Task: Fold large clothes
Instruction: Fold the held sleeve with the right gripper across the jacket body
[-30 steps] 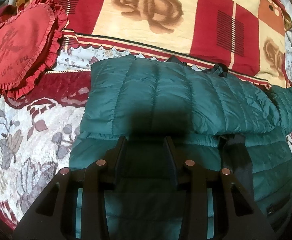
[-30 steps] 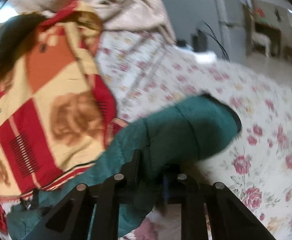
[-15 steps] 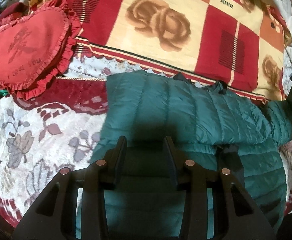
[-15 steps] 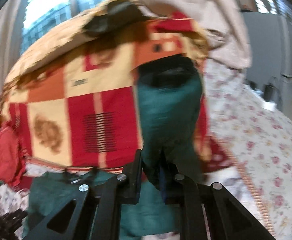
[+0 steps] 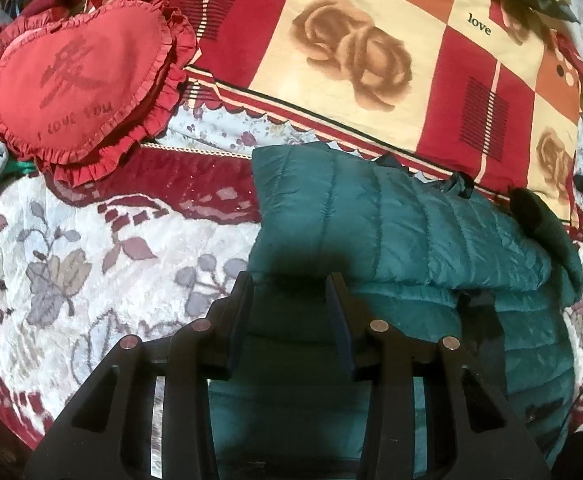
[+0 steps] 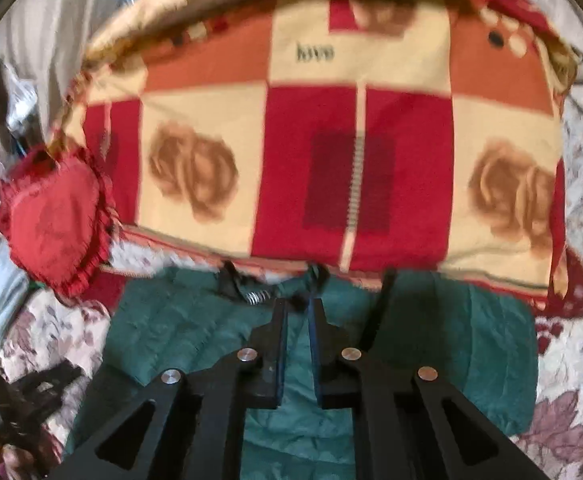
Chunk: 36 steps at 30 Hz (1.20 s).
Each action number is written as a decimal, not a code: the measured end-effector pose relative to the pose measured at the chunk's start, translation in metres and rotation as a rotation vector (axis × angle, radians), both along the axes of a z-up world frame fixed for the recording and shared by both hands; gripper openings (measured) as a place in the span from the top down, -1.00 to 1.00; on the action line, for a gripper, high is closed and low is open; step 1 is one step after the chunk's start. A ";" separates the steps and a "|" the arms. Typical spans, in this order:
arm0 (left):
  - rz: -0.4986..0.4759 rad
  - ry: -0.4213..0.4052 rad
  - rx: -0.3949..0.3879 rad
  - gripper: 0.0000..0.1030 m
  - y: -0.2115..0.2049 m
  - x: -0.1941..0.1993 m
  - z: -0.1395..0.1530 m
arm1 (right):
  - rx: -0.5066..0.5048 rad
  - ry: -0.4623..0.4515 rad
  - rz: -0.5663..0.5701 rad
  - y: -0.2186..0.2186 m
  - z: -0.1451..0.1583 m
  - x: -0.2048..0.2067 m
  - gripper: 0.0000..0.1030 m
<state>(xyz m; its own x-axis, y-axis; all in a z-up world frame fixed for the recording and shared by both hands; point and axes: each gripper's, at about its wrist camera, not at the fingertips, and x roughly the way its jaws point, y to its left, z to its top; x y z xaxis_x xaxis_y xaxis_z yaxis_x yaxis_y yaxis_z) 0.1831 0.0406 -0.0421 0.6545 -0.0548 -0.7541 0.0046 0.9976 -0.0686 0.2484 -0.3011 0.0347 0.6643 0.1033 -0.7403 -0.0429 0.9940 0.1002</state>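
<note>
Covering the bed, a floral quilt (image 5: 91,264) carries a red-and-cream rose blanket (image 5: 371,60) at the far side, with the green puffer jacket (image 5: 391,232) lying folded just in front of it. A red heart cushion (image 5: 79,76) sits far left. The left gripper (image 5: 289,288) hovers open over the jacket; the right gripper (image 6: 297,308) is pinched on jacket fabric.

My left gripper (image 5: 289,286) points steeply down, jaws parted a moderate gap, nothing pinched between the pads. My right gripper (image 6: 297,306) tilts down too, fingers (image 6: 277,344) drawn in narrow, near parallel; whether they pinch anything, can't tell.
</note>
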 end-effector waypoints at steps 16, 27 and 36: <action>-0.008 0.040 0.005 0.28 -0.005 0.003 -0.017 | -0.154 0.160 -0.163 -0.037 -0.096 0.047 -0.47; 0.010 0.048 -0.001 0.28 0.003 0.005 -0.019 | 0.070 0.080 -0.162 -0.069 -0.062 0.013 0.55; -0.002 0.029 -0.005 0.28 -0.003 0.001 -0.008 | 0.157 -0.008 -0.079 -0.040 -0.010 -0.011 0.55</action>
